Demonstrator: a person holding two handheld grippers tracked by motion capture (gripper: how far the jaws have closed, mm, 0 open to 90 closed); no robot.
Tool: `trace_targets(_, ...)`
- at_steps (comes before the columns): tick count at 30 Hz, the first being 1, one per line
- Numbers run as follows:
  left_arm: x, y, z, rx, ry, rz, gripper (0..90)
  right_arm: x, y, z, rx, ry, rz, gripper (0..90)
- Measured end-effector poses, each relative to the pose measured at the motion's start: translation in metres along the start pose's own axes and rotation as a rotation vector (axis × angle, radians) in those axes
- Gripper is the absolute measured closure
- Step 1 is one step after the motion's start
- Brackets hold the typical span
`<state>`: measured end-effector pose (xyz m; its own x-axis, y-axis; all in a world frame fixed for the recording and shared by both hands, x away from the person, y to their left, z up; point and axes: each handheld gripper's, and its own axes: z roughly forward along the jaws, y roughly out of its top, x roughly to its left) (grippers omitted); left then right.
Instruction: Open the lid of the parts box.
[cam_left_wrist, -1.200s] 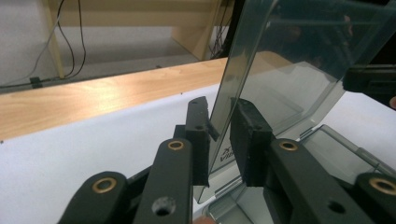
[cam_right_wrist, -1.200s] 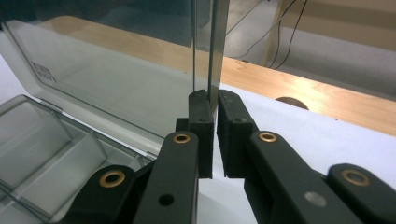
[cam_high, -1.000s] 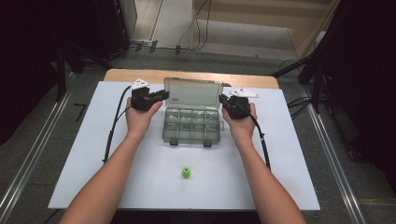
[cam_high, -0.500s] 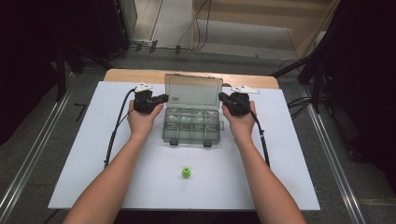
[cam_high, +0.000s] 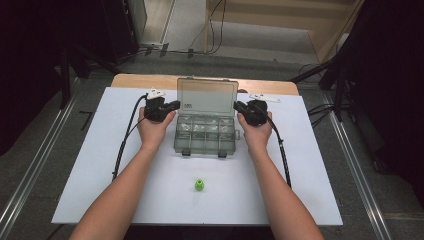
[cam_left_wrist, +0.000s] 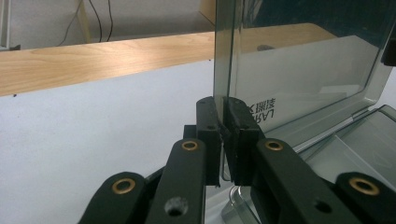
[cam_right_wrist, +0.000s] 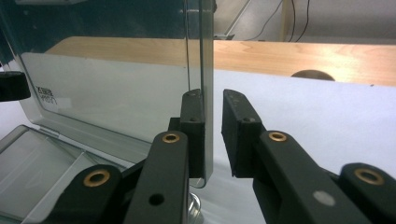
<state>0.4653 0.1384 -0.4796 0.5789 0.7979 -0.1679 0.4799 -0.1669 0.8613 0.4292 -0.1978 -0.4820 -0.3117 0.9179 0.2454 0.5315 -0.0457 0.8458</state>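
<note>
A clear plastic compartment box (cam_high: 205, 136) lies on the white table (cam_high: 100, 165) with its lid (cam_high: 207, 95) standing upright. My left gripper (cam_high: 172, 106) is at the lid's left edge. In the left gripper view its jaws have just been closing and now pinch that edge of the lid (cam_left_wrist: 303, 60), so the left gripper (cam_left_wrist: 223, 140) is shut on it. My right gripper (cam_high: 240, 107) is at the lid's right edge. Its jaws have just been opening. The lid (cam_right_wrist: 116, 79) edge stands between them, one pad against it and the other apart, so the right gripper (cam_right_wrist: 212, 135) is open.
A small green object (cam_high: 199, 185) lies on the white surface in front of the box, between the forearms. A wooden strip (cam_high: 150, 81) borders the table's far side. Black cables trail from both grippers along the outer sides of the arms.
The lid has tipped a little more upright between the two grippers. Both hands have hardly moved.
</note>
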Motion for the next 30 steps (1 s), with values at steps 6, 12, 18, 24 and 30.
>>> trace_targets(6,0.0,0.0,0.001,-0.003,0.002,-0.021,84.1,0.006,-0.006,0.007,0.024,-0.028,0.0,80.0)
trace_targets(12,0.002,0.0,0.003,0.002,0.0,-0.049,83.9,0.005,-0.007,0.01,0.024,-0.037,0.028,82.5)
trace_targets(18,0.004,0.0,0.005,0.005,-0.01,-0.089,83.8,0.002,-0.006,0.011,0.035,-0.019,0.043,82.9)
trace_targets(24,0.007,0.001,0.007,0.016,-0.031,-0.131,83.5,-0.001,-0.005,0.014,0.04,-0.009,0.066,82.8)
trace_targets(30,0.01,0.003,0.01,0.044,-0.039,-0.166,83.3,-0.002,-0.003,0.016,0.069,-0.011,0.062,82.6)
